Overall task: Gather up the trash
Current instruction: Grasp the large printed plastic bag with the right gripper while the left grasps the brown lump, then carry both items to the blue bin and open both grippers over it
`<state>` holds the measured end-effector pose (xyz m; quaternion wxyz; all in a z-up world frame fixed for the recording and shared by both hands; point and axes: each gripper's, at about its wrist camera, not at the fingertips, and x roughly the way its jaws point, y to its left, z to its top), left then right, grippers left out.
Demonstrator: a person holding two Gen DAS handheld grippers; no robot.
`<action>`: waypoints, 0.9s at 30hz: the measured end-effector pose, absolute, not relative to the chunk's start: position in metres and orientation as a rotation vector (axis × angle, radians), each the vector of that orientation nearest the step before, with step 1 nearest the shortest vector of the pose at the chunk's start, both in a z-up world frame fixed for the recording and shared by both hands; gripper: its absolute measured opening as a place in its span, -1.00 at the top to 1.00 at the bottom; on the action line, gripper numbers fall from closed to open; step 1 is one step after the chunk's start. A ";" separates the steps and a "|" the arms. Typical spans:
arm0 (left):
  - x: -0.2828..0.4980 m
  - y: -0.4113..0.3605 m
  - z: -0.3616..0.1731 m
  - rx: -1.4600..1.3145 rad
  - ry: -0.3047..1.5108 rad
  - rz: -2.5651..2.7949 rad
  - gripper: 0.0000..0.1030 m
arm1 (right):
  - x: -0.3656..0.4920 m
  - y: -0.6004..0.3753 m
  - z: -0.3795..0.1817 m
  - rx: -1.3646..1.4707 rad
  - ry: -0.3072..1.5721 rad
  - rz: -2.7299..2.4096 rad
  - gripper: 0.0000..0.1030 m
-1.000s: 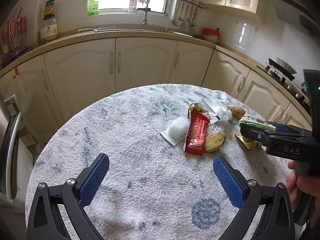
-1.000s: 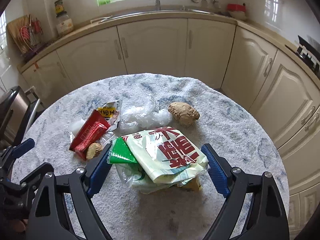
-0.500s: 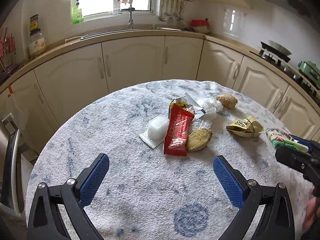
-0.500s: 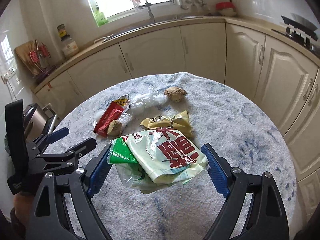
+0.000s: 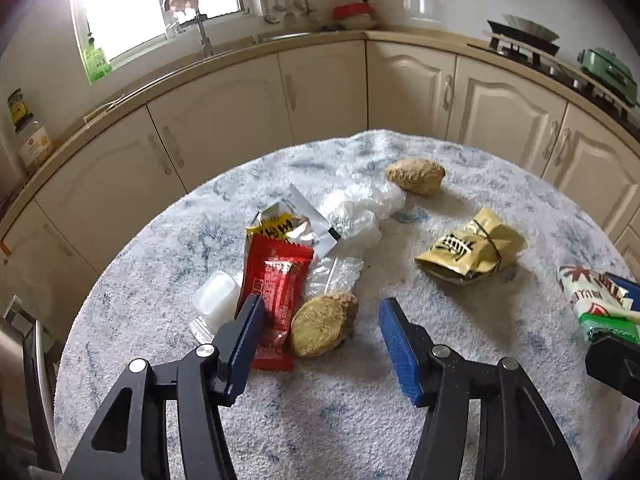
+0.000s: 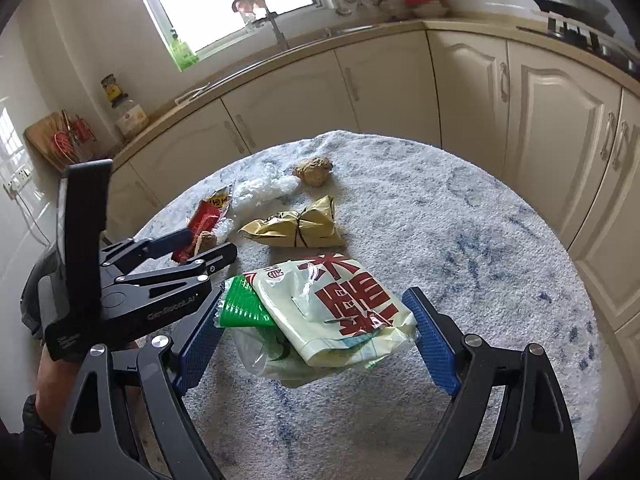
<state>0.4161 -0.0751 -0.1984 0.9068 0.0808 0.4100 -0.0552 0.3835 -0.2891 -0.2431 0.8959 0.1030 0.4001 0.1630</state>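
My left gripper (image 5: 319,301) hangs low over a trash pile on the round table, its jaws closing. Between its blue pads lie a brown lump in clear plastic (image 5: 324,326) and the lower end of a red wrapper (image 5: 276,280). The right pad stands clear of the lump. My right gripper (image 6: 316,295) is shut on a pale green-and-white bag with red characters (image 6: 340,308), held above the cloth. The same bag (image 5: 588,296) shows at the right edge of the left wrist view. The left gripper (image 6: 210,242) is at the left in the right wrist view.
A tied yellow wrapper (image 5: 472,246) lies mid-table, with a ginger root (image 5: 416,174) and crumpled clear plastic (image 5: 360,208) behind it. A small white tub (image 5: 214,300) and a yellow-silver sachet (image 5: 288,224) flank the red wrapper. The blue-white tablecloth (image 5: 360,420) ends at cream kitchen cabinets (image 5: 224,120).
My left gripper moved in on the pile and its jaws narrowed around the red wrapper and brown lump. The right gripper drew back with the bag, uncovering the yellow wrapper.
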 end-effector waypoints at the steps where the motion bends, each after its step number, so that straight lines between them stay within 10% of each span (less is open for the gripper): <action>1: 0.417 -0.073 -0.199 0.170 0.845 -0.096 0.25 | 0.383 -0.291 -0.243 0.219 0.827 0.338 -0.71; 7: 0.398 -0.059 -0.192 0.096 0.808 -0.152 0.69 | 0.376 -0.296 -0.238 0.228 0.812 0.345 -0.71; 27: 0.278 -0.028 -0.150 -0.101 0.703 -0.253 0.76 | 0.314 -0.312 -0.201 0.216 0.735 0.324 -0.71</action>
